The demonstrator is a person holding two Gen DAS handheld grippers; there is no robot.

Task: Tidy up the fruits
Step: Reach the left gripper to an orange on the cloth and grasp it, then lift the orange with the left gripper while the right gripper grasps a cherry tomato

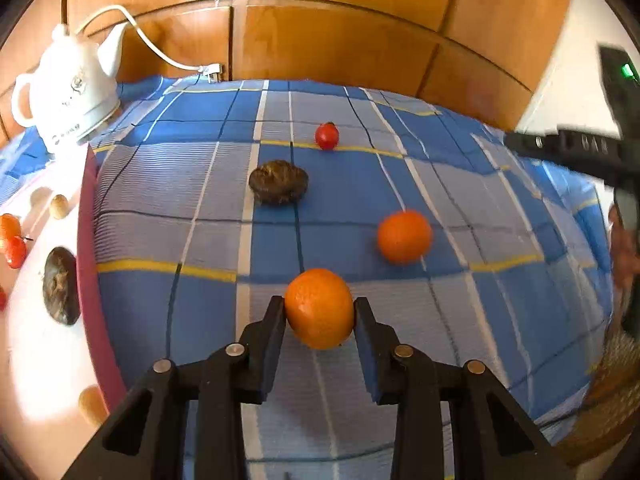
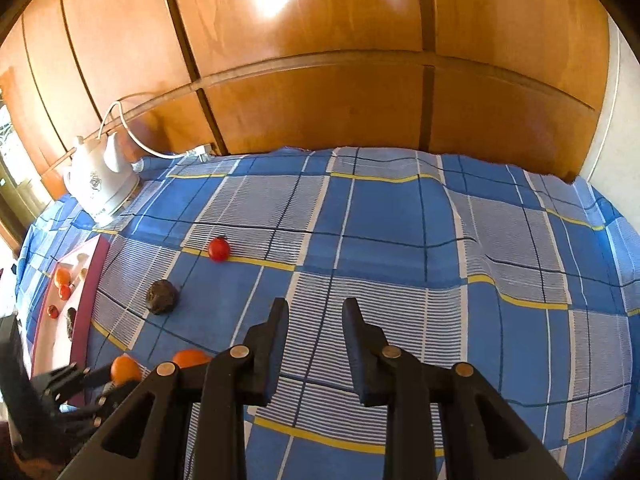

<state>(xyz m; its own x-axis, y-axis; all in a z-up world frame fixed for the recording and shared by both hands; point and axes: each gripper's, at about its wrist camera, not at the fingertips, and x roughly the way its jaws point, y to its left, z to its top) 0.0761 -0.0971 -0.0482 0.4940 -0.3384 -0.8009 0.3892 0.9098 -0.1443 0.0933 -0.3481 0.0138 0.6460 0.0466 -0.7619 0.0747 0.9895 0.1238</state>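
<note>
My left gripper point(image 1: 319, 301) is shut on an orange point(image 1: 319, 314), held just above the blue checked cloth point(image 1: 460, 312). Loose on the cloth lie a second orange point(image 1: 404, 236), a dark brown shaggy fruit point(image 1: 279, 182) and a small red tomato point(image 1: 327, 135) farther back. In the right wrist view my right gripper point(image 2: 316, 305) hovers over the cloth, shut with nothing between its fingers. The same tomato point(image 2: 219, 249), brown fruit point(image 2: 162, 297) and the two oranges point(image 2: 190, 358) lie to its left. The left gripper holds the nearer orange point(image 2: 125, 369).
A white tray with a maroon rim point(image 1: 86, 240) lies at the left. It holds a brown fruit point(image 1: 60, 285), tomatoes point(image 1: 15, 252) and an orange. A white kettle point(image 1: 68, 92) with its cord stands at the back left. Wooden panels close off the back.
</note>
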